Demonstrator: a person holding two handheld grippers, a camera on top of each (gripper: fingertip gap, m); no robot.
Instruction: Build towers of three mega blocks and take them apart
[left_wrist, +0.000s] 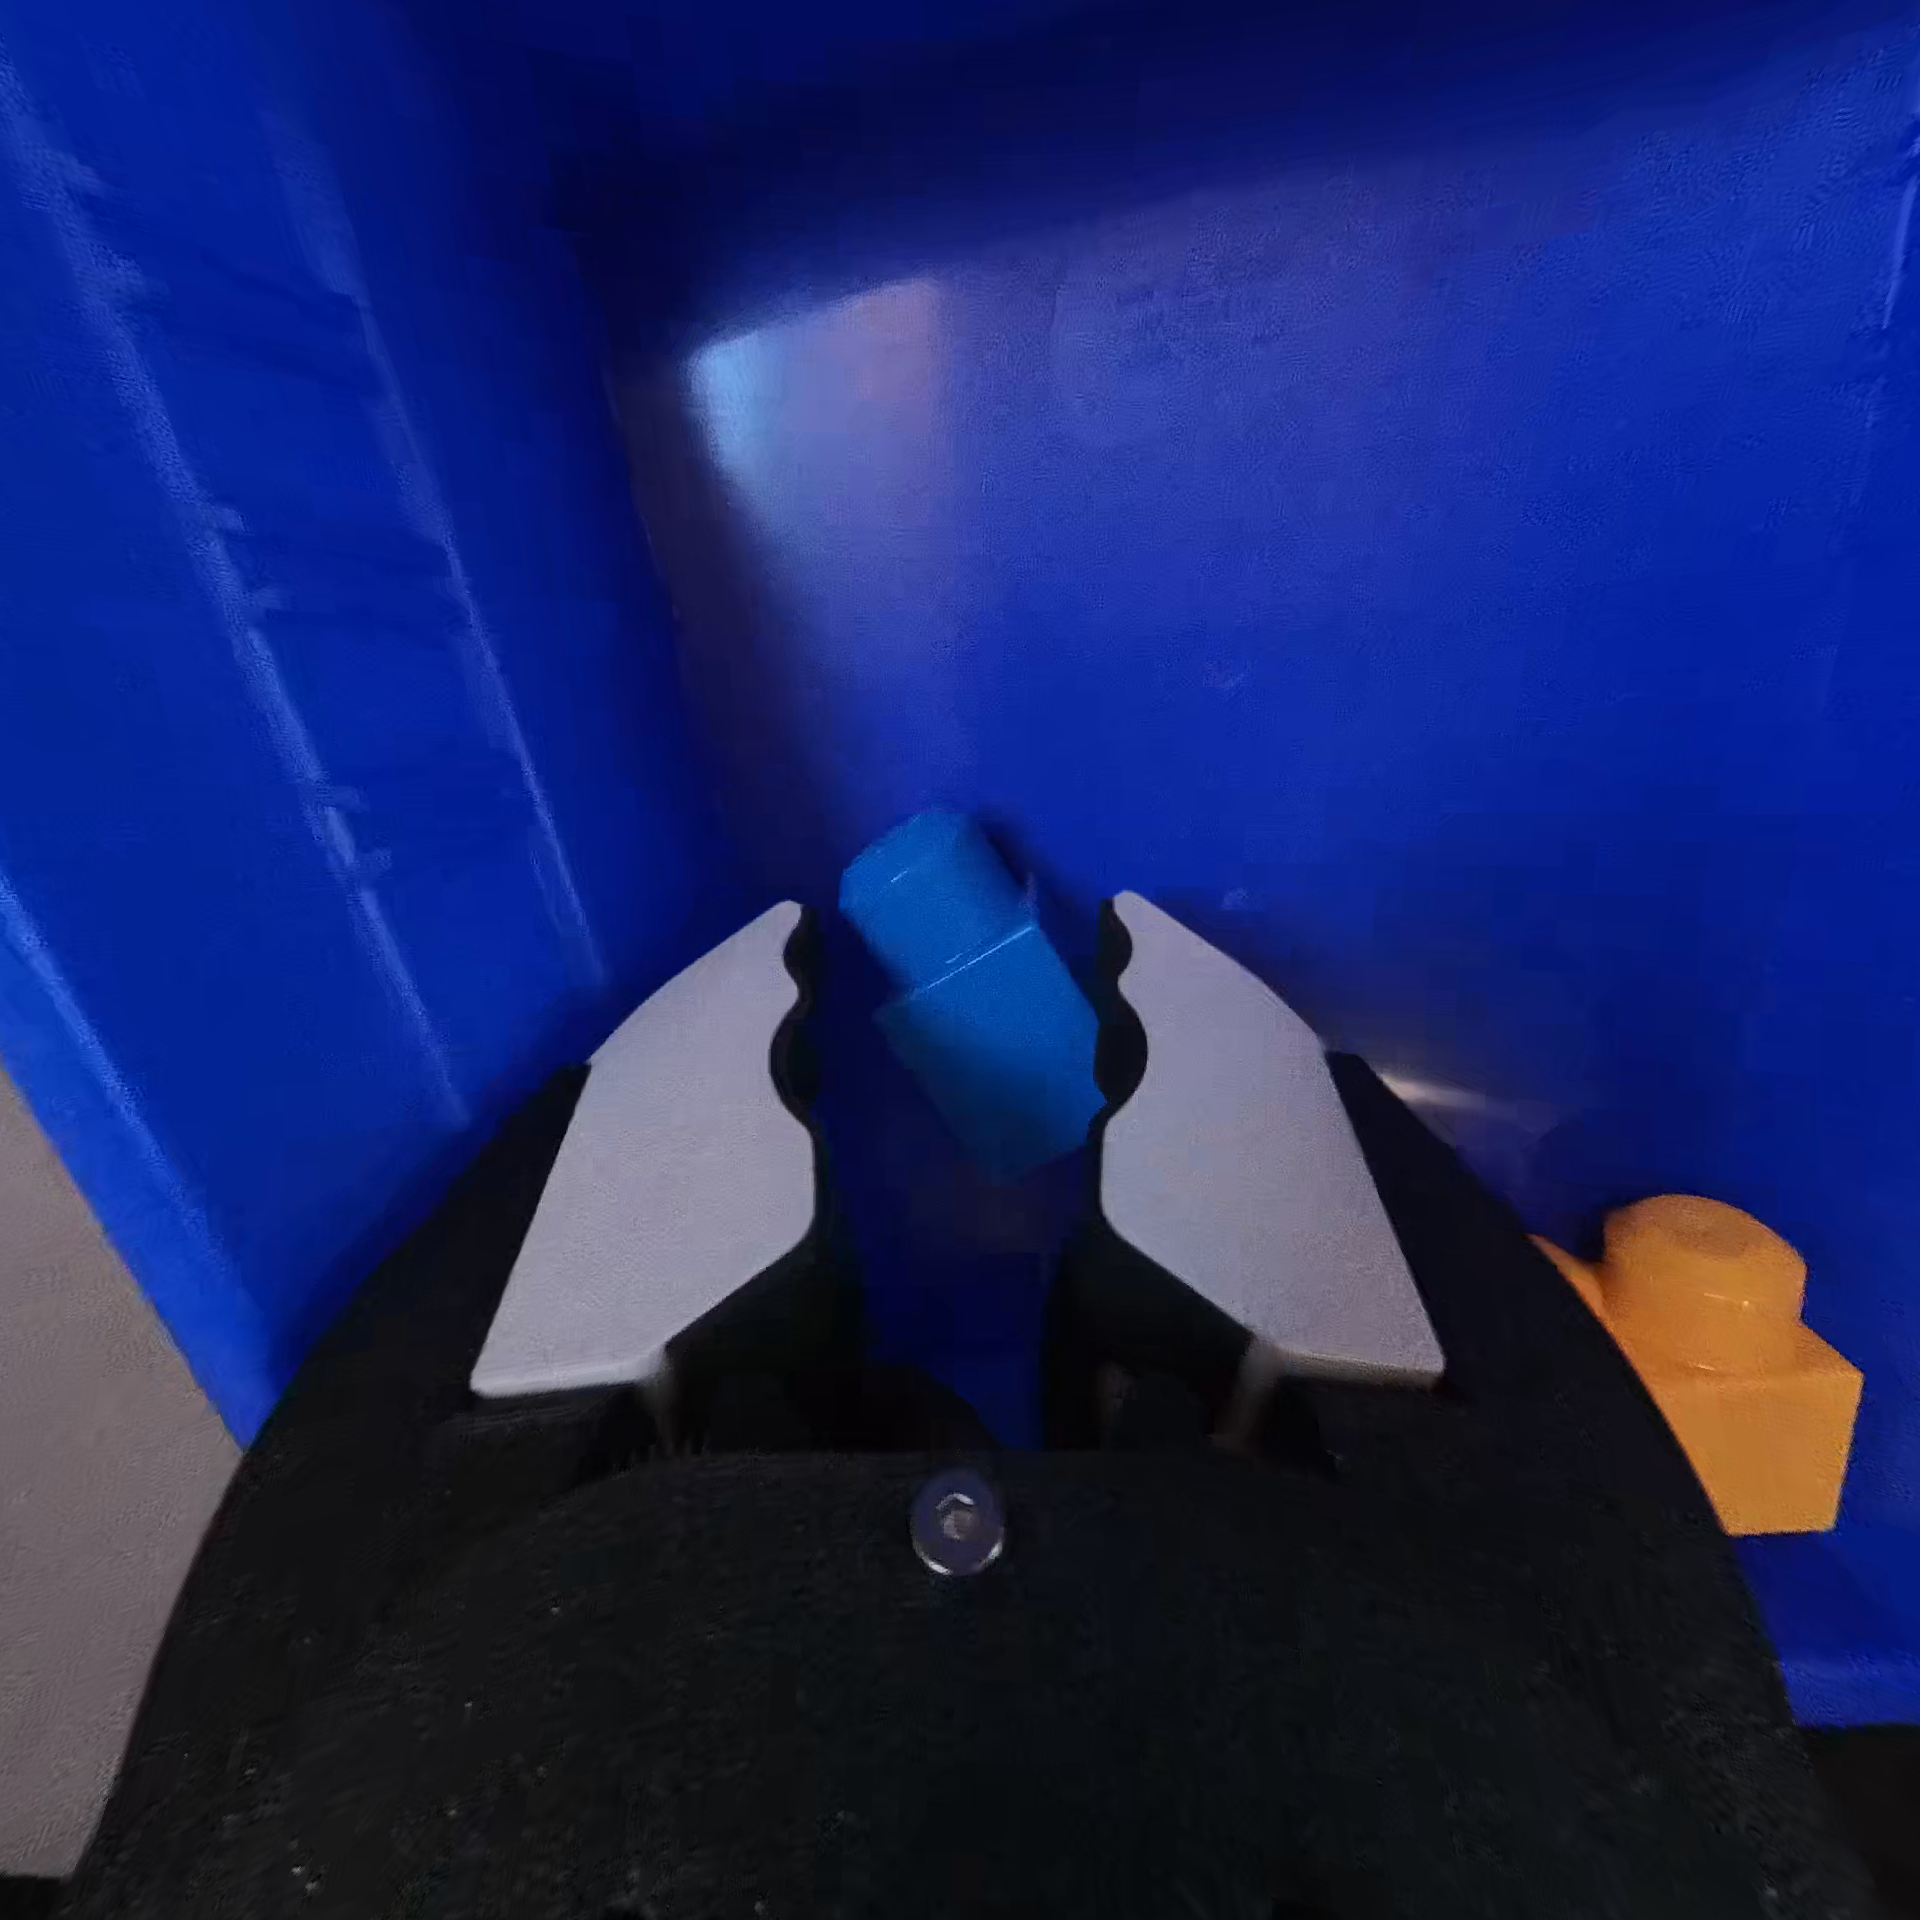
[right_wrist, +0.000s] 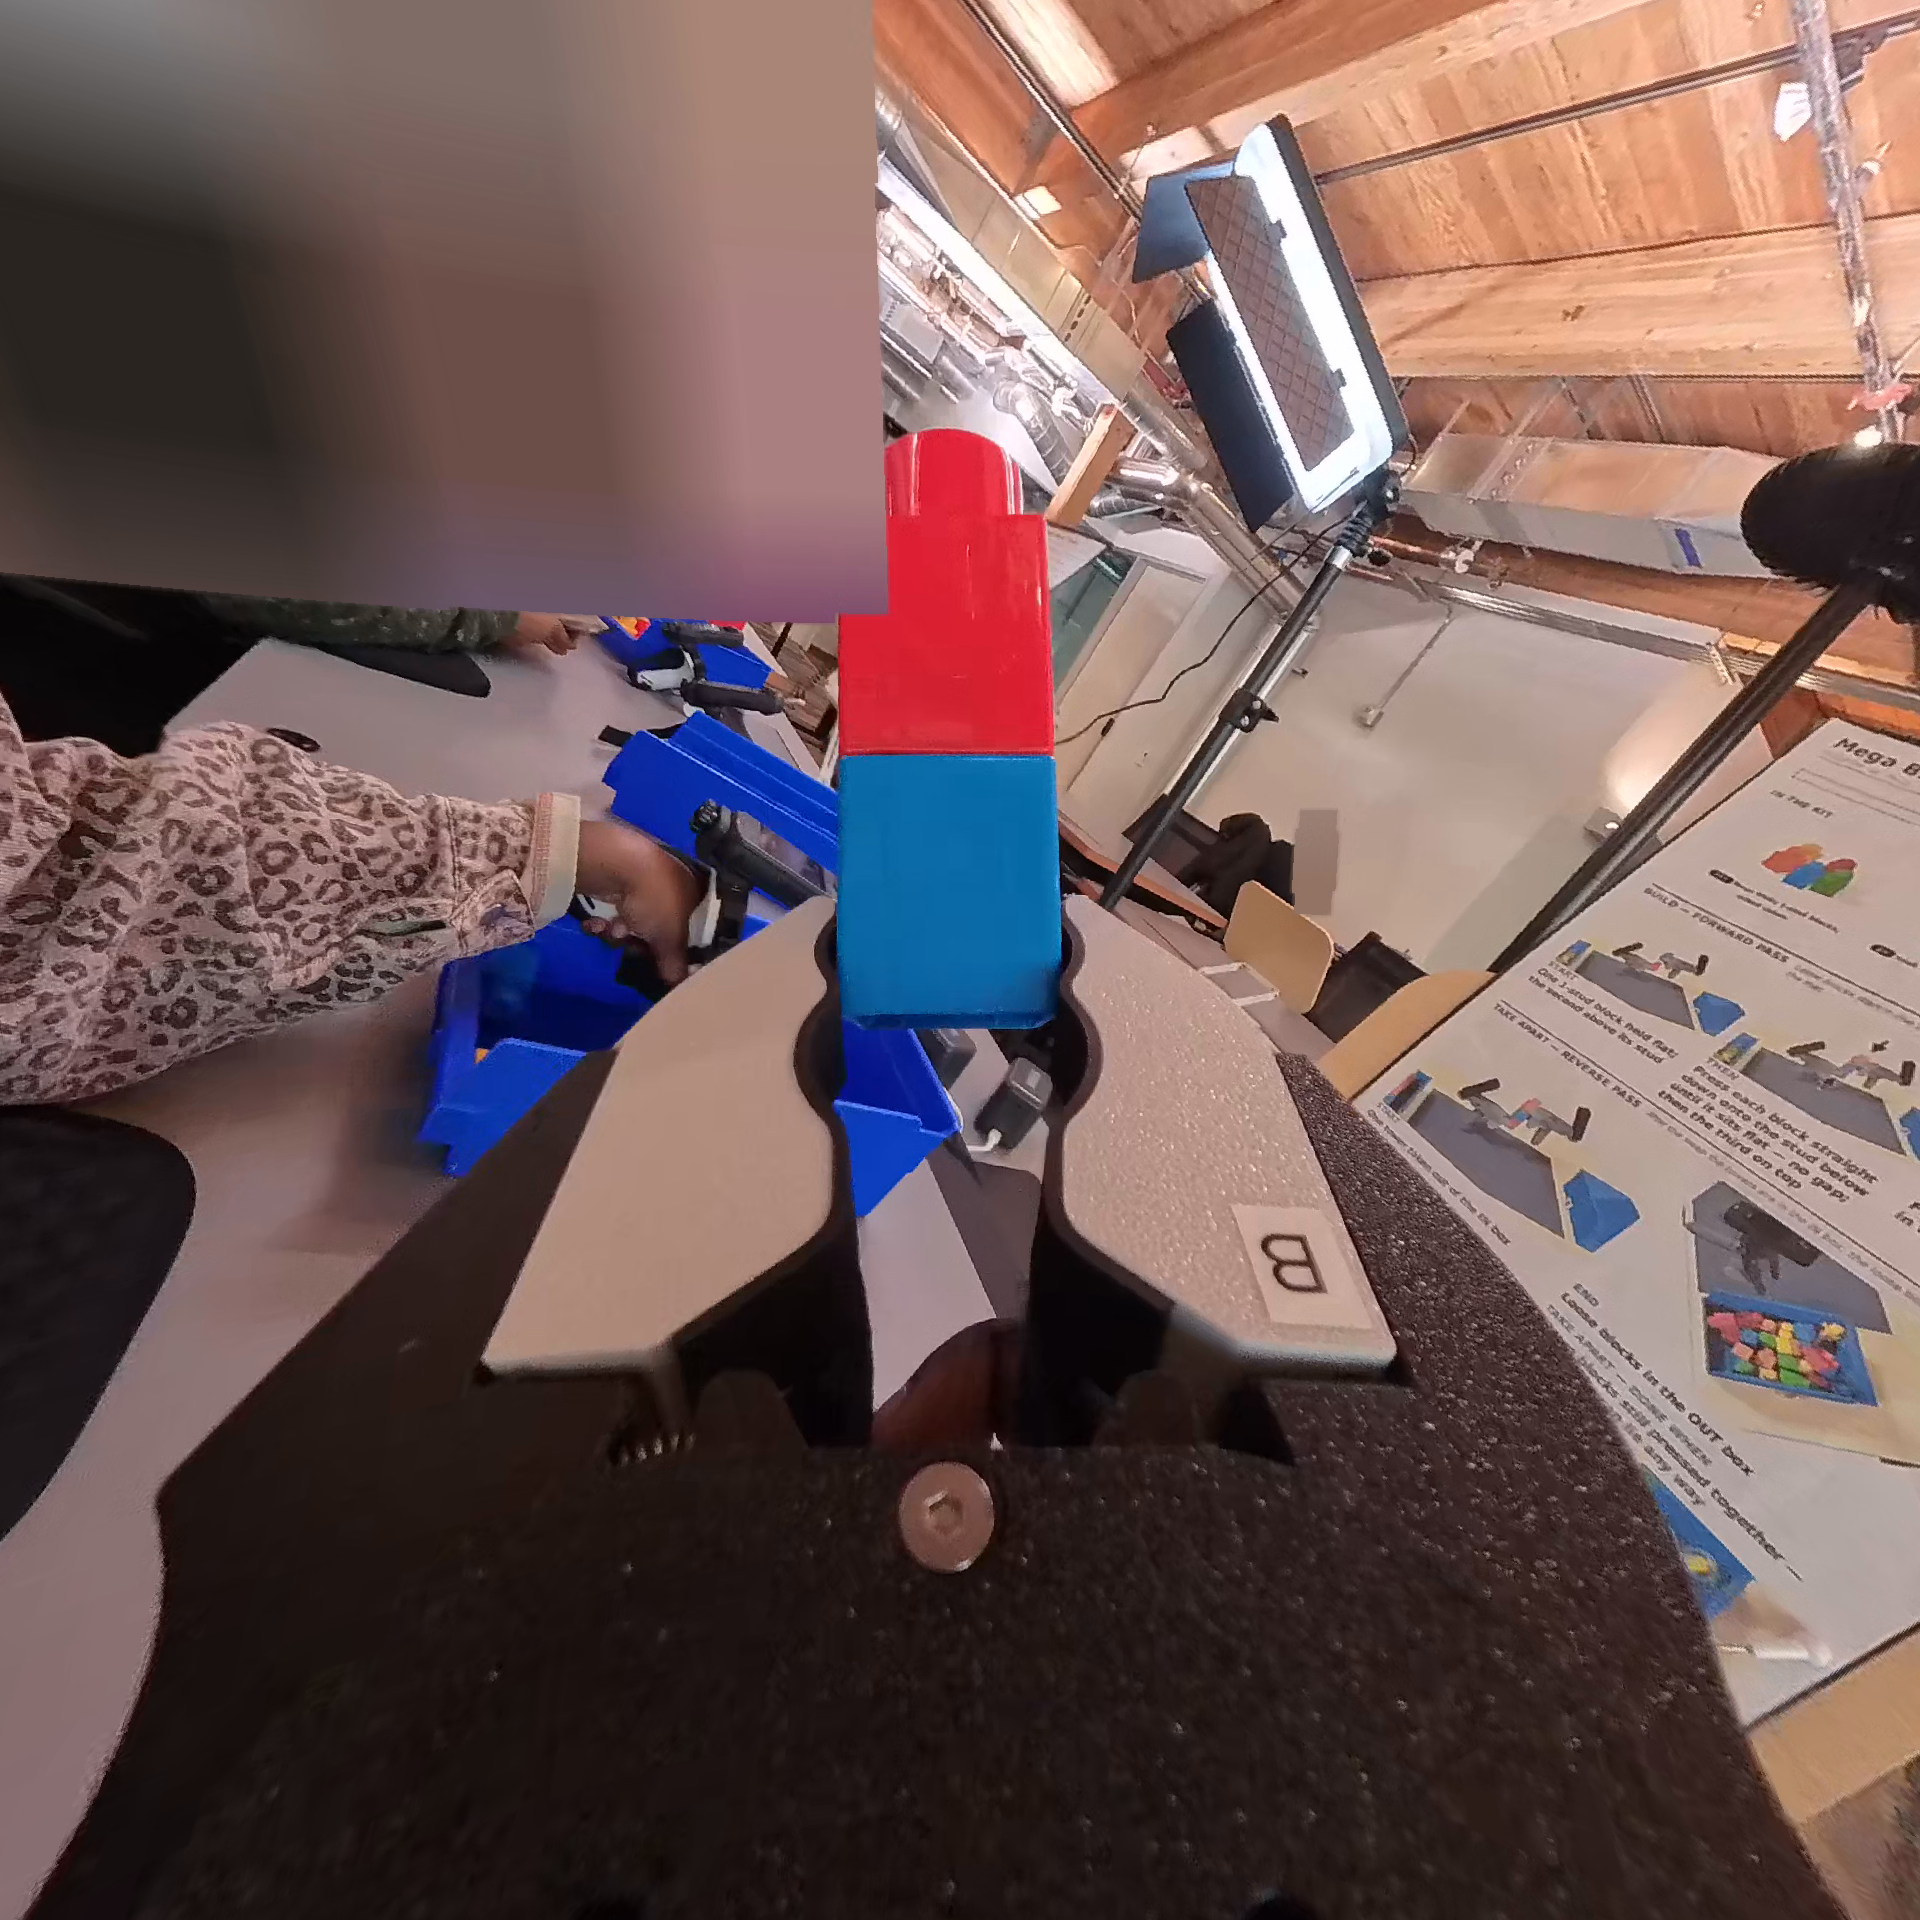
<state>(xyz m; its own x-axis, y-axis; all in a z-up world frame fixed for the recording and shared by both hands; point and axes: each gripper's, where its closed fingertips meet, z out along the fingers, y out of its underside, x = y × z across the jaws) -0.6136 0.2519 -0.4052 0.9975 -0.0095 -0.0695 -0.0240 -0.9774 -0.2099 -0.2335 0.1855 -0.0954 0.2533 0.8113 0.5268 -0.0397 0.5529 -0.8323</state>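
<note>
In the left wrist view my left gripper (left_wrist: 956, 904) reaches into a blue bin (left_wrist: 1351, 623). Its jaws stand apart around a small blue one-stud block (left_wrist: 977, 1018). The block lies tilted, stud pointing away, close against the right finger with a gap on the left. An orange block (left_wrist: 1725, 1371) lies in the bin at the lower right. In the right wrist view my right gripper (right_wrist: 948, 914) is shut on the lower end of a blue block (right_wrist: 948, 883) with a red block (right_wrist: 951, 623) pressed on top. It holds this stack up in the air.
The blue bin (right_wrist: 520, 1060) stands on a grey table (right_wrist: 312, 1164), with a hand in a patterned sleeve (right_wrist: 208, 883) reaching into it. Another blue bin (right_wrist: 727, 769) sits behind. An instruction sheet (right_wrist: 1662, 1195) lies at the right. A light panel on a stand (right_wrist: 1288, 322) is beyond. About 50 cm separates my left fingertips from my right.
</note>
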